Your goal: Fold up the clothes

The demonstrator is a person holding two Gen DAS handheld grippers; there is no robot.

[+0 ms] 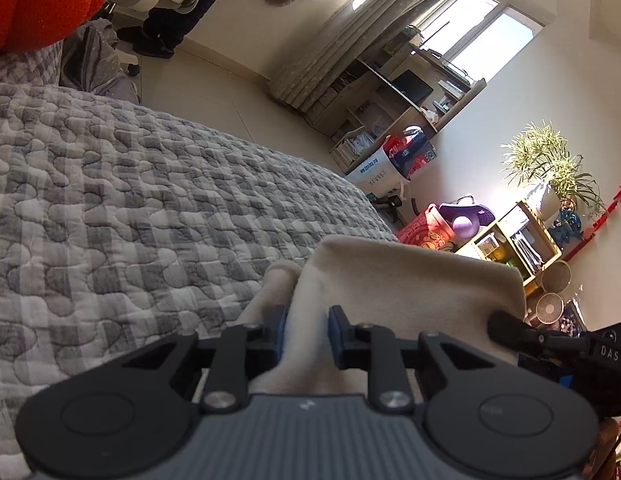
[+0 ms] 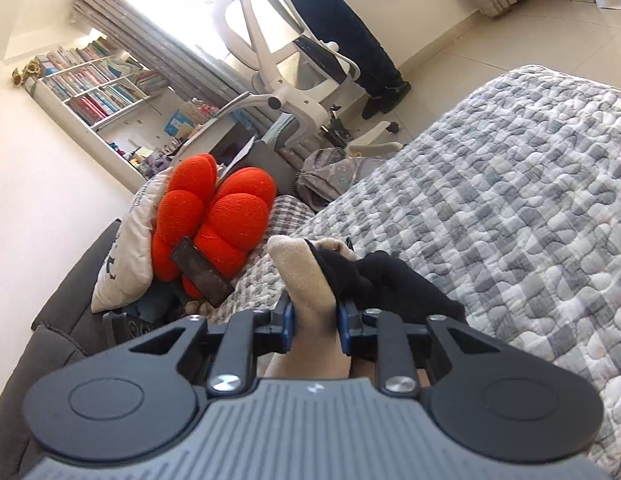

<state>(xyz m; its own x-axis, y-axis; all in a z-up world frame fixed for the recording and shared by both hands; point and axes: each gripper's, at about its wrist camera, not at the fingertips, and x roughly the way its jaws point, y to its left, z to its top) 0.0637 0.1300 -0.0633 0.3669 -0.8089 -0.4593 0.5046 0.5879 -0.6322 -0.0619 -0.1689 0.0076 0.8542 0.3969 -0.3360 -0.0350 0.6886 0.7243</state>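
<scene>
A beige garment [image 1: 410, 280] is held up over the grey checked quilt [image 1: 130, 200] of a bed. My left gripper [image 1: 306, 332] is shut on a fold of this beige cloth, which bunches between its blue pads. My right gripper [image 2: 314, 316] is shut on another part of the beige garment [image 2: 306, 276], which rises between its pads. A black part of the clothing [image 2: 390, 284] lies draped just right of the right gripper on the quilt [image 2: 510, 180]. The other gripper's black body [image 1: 550, 340] shows at the right of the left wrist view.
An orange knot cushion [image 2: 214, 216] and a white pillow [image 2: 126, 256] lie at the bed's head. A white office chair [image 2: 286, 68] and a standing person [image 2: 350, 32] are beyond the bed. Shelves, boxes [image 1: 390, 156] and a potted plant [image 1: 550, 168] line the wall.
</scene>
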